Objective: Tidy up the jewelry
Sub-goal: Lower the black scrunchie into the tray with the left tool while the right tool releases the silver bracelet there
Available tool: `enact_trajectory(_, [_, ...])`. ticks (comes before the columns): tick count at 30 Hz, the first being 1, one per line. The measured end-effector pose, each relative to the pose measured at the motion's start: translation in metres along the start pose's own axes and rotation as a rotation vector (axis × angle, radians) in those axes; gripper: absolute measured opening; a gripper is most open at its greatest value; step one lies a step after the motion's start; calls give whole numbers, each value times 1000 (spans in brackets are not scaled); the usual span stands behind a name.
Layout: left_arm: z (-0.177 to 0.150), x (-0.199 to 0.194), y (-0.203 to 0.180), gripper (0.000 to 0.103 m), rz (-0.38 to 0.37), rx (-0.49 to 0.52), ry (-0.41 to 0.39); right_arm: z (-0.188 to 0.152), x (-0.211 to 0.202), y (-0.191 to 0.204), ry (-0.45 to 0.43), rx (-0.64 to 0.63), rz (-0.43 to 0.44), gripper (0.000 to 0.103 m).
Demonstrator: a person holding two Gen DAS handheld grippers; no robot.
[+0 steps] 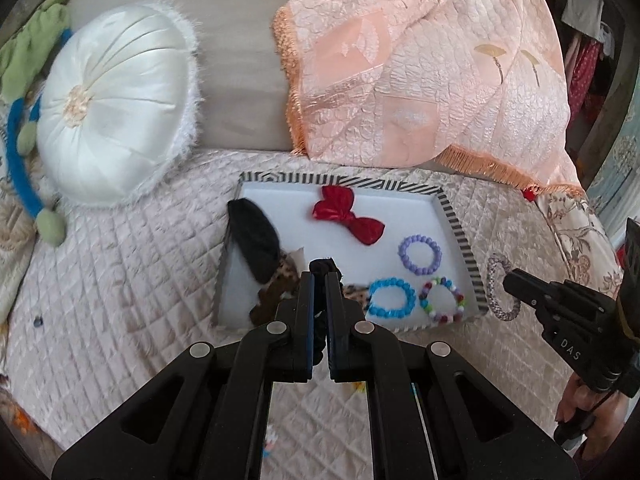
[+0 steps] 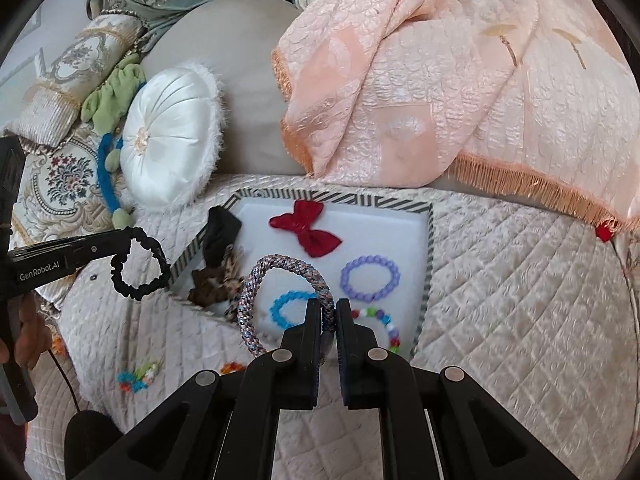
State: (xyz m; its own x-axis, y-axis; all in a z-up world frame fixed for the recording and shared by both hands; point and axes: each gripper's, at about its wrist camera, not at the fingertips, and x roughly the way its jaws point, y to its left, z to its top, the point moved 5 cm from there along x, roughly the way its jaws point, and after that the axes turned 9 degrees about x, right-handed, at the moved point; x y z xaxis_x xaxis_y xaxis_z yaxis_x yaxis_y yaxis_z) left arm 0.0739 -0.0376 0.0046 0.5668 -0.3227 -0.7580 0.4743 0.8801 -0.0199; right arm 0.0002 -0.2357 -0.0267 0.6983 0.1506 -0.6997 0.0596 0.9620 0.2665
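Note:
A white tray with a striped rim lies on the quilted bed. In it are a red bow, a purple bead bracelet, a blue bead bracelet, a multicolour bead bracelet, a black hair piece and a leopard scrunchie. My left gripper is shut on a black scrunchie, held left of the tray. My right gripper is shut on a braided glitter hair tie over the tray's near edge.
A white round cushion leans behind the tray at left. A peach fringed blanket is piled behind at right. A green and blue plush toy lies far left. Small coloured pieces lie on the quilt.

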Motion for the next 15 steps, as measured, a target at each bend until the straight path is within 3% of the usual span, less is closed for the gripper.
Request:
enact_trajectory(10, [35,72,-10,4,-65,-46,59,21,61,-9,76,4,-16,7])
enact_trajectory(15, [38,112,-8,4,-57,-74,105,24,104,-13,134,4,-26,7])
